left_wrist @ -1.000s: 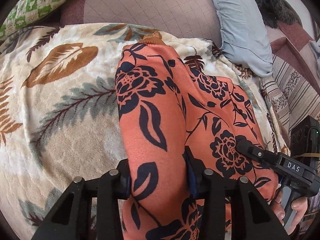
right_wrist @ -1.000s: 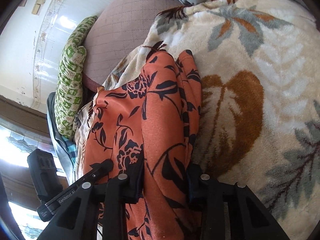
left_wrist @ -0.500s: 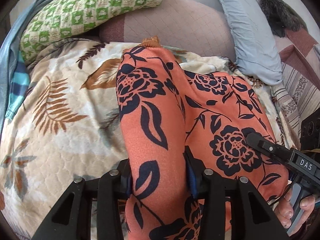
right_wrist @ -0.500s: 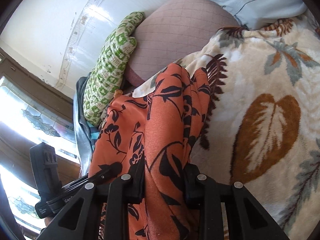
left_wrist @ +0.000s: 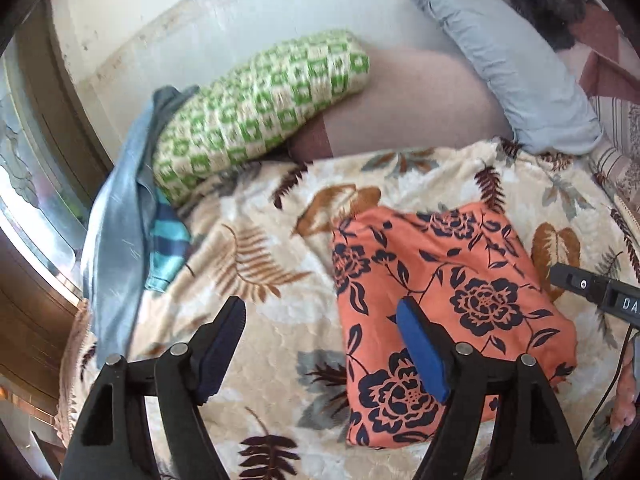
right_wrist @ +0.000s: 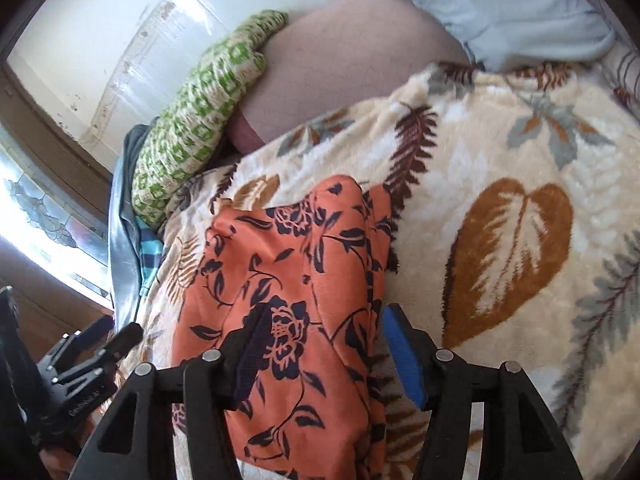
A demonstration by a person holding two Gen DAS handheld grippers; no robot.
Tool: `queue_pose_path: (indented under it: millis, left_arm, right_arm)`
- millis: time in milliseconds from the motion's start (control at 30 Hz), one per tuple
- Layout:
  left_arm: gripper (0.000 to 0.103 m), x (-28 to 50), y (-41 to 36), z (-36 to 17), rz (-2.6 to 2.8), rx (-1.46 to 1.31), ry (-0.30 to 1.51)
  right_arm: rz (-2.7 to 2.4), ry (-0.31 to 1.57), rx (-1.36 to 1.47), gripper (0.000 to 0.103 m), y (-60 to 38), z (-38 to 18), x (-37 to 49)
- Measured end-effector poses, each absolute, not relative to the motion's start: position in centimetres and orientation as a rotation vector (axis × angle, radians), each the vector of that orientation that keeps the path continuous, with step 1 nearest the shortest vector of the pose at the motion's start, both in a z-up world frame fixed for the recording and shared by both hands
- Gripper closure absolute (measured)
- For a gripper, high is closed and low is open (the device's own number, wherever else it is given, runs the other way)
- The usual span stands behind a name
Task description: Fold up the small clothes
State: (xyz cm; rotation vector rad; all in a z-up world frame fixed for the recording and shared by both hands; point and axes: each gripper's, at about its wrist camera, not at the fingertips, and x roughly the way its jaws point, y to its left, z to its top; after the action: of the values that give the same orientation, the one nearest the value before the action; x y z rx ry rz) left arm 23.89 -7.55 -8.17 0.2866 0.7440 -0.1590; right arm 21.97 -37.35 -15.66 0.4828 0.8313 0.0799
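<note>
An orange garment with dark navy flowers (left_wrist: 448, 292) lies folded into a rough rectangle on the leaf-print blanket (left_wrist: 280, 352). My left gripper (left_wrist: 320, 328) is open and empty above the blanket, just left of the garment's near edge. In the right wrist view the garment (right_wrist: 296, 280) lies under my right gripper (right_wrist: 324, 340), which is open, its jaws apart above the cloth's near part. The right gripper's tip also shows in the left wrist view (left_wrist: 592, 288) at the garment's right side.
A green checked pillow (left_wrist: 260, 108), a pale blue pillow (left_wrist: 516, 72) and a mauve cushion (left_wrist: 408, 100) lie at the back by the wall. Blue and striped clothes (left_wrist: 132, 232) are heaped at the left by the window. A dark furry thing (left_wrist: 548, 0) lies far right.
Both grippers opened and let go of the orange garment, which now lies folded on the blanket. Both grippers drew back and up from it.
</note>
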Motion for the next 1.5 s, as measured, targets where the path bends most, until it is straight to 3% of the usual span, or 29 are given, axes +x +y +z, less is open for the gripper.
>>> queue_pose_path:
  millis: [267, 700, 1500]
  left_arm:
    - [0.017, 16.3, -4.3, -0.4, -0.102, 0.232, 0.593]
    - [0.011, 7.5, 0.8, 5.1, -0.073, 0.119, 0.483]
    - [0.004, 3.6, 4.9, 5.1, -0.045, 0.025, 0.478]
  right_arm:
    - [0.081, 0.677, 0.426, 0.041, -33.0, -9.7, 12.8]
    - [0.043, 0.597, 0.270, 0.041, -26.3, -1.5, 2.8]
    - [0.010, 0.500, 0.162, 0.041, -21.2, 2.7, -1.8]
